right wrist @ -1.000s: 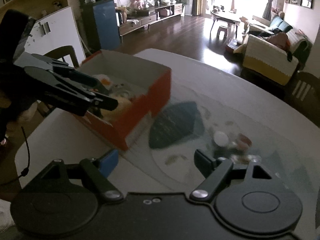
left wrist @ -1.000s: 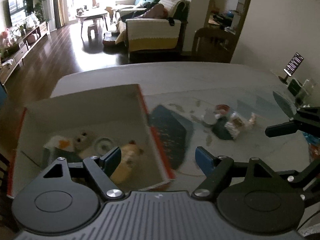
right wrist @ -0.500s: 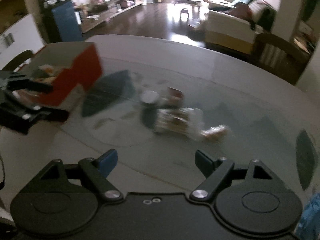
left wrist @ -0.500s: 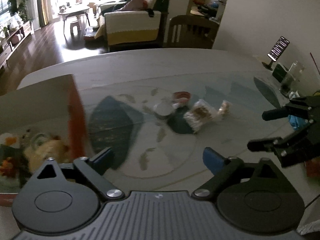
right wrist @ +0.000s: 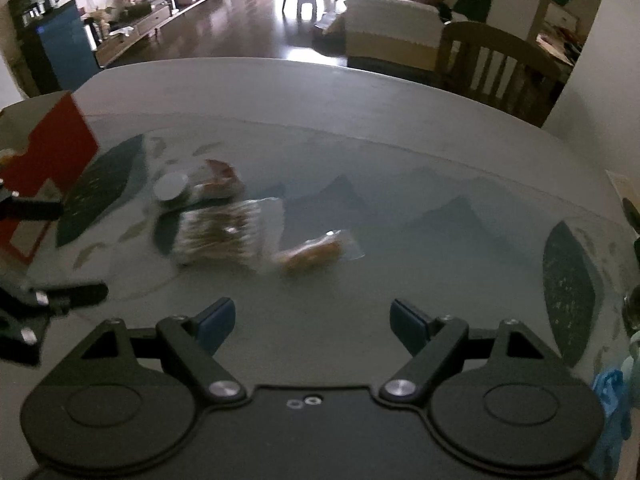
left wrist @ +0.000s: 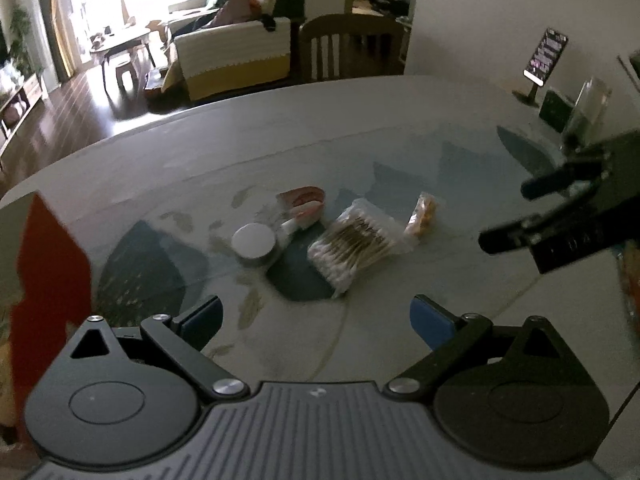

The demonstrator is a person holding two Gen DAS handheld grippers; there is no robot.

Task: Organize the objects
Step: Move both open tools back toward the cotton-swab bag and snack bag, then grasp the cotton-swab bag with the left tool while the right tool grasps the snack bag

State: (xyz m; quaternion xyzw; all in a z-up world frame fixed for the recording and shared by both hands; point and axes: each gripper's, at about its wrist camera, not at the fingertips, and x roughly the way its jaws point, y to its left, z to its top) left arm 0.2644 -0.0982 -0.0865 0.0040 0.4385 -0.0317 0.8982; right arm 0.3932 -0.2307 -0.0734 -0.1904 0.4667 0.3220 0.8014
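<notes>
Surface (left wrist: 280, 128): glossy glass-like top, reflective, over a leaf-print layer. Cotton swab pack (left wrist: 354, 242): clear crinkly plastic film. Snack packet (left wrist: 420, 216): clear glossy wrap. Round tin (left wrist: 254, 244): matt grey lid. Box (left wrist: 52, 272): matt red cardboard. Fingers (left wrist: 200, 316): matt black plastic, blue pads.

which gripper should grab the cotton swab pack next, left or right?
Left, probably. The left gripper is open with the cotton swab pack lying straight ahead between its fingers. The right gripper, also open, sees the pack off to its left and lines up with the small snack packet.
</notes>
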